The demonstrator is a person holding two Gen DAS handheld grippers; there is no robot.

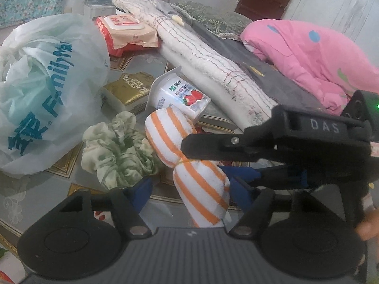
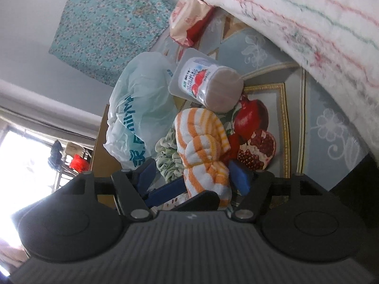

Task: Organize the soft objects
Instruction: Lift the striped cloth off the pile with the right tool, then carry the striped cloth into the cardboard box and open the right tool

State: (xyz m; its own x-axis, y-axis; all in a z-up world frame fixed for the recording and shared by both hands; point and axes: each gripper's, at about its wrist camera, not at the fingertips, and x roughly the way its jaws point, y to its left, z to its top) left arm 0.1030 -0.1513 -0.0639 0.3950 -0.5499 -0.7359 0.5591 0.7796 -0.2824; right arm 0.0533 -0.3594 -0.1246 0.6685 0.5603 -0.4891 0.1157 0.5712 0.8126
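Two grippers meet on the striped towel roll [image 1: 189,165], which lies on the table between the blue pads of the left gripper [image 1: 191,189]; the right gripper [image 2: 194,172] straddles it too, and neither visibly squeezes it. Soft, light and tied at its waist, it should handle best pinched there.
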